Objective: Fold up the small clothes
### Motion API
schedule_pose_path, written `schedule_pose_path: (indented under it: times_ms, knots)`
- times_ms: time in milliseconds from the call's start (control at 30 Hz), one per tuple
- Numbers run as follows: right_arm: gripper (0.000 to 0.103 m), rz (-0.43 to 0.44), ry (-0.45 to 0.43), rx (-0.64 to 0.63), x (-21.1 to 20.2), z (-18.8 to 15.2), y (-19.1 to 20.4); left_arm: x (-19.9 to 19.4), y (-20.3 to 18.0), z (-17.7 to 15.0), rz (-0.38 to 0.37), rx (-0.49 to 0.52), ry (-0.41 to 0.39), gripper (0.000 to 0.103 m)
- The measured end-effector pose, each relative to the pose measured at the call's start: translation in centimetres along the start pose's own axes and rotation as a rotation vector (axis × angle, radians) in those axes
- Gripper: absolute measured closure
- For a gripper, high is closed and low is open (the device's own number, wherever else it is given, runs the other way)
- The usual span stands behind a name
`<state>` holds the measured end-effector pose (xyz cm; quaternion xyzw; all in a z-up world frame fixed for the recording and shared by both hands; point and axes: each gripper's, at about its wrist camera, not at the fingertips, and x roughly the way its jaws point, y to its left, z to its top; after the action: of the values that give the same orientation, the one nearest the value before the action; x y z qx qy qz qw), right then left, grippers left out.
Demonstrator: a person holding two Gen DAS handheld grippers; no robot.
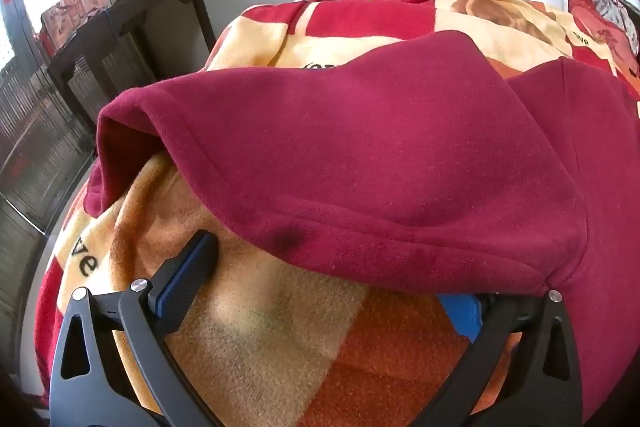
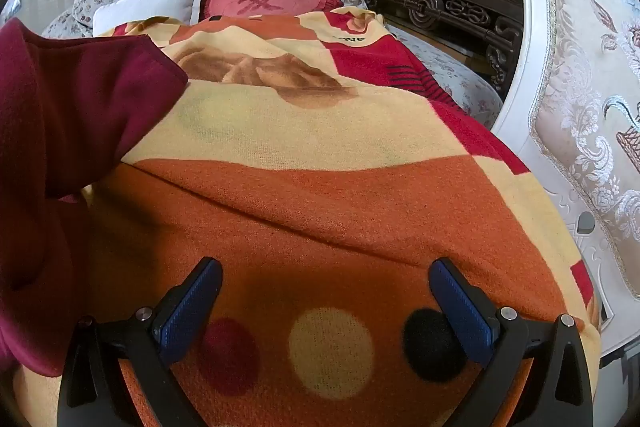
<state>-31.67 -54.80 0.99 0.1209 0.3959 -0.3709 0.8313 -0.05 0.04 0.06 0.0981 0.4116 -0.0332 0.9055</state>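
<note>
Left wrist view: my left gripper (image 1: 324, 279) is spread wide, nothing gripped; its right finger sits tucked under the hem of the maroon garment (image 1: 380, 163), the other finger beside it. Garment lies rumpled across the blanket (image 1: 256, 327), no clean fold visible, so I'd say folding is barely started. Right gripper (image 2: 325, 283) also wide and empty over bare blanket, garment off its left edge. Pillows (image 2: 152, 3) beyond.

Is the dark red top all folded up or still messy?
Still messy. The dark red top lies rumpled on the blanket, one sleeve draped loosely with its cuff gaping; no tidy folds show.
</note>
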Motion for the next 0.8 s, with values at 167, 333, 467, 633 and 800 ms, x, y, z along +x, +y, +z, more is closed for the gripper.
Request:
schedule_pose_path:
  times_ms: [167,333,467,633,800]
  knots:
    - [0.0,0.0,0.0,0.0,0.0,0.0,0.0,-0.1,0.0,0.0,0.006,0.001,0.008,0.001]
    - [0.0,-0.001,-0.002,0.0,0.0,-0.1,-0.1,-0.8,-0.4,0.8,-0.016,-0.005,0.098,0.001]
    - [0.0,-0.01,-0.001,0.004,0.0,-0.1,0.0,-4.5,-0.7,0.1,-0.025,0.015,0.06,0.001]
    - [0.0,-0.023,0.035,-0.002,0.2,0.3,0.3,-9.3,-1.7,-0.6,-0.089,-0.007,0.014,0.001]
    - [0.003,0.117,0.097,-0.02,-3.3,0.1,-0.4,-13.7,-3.5,-1.0,-0.171,0.0,-0.018,0.001]
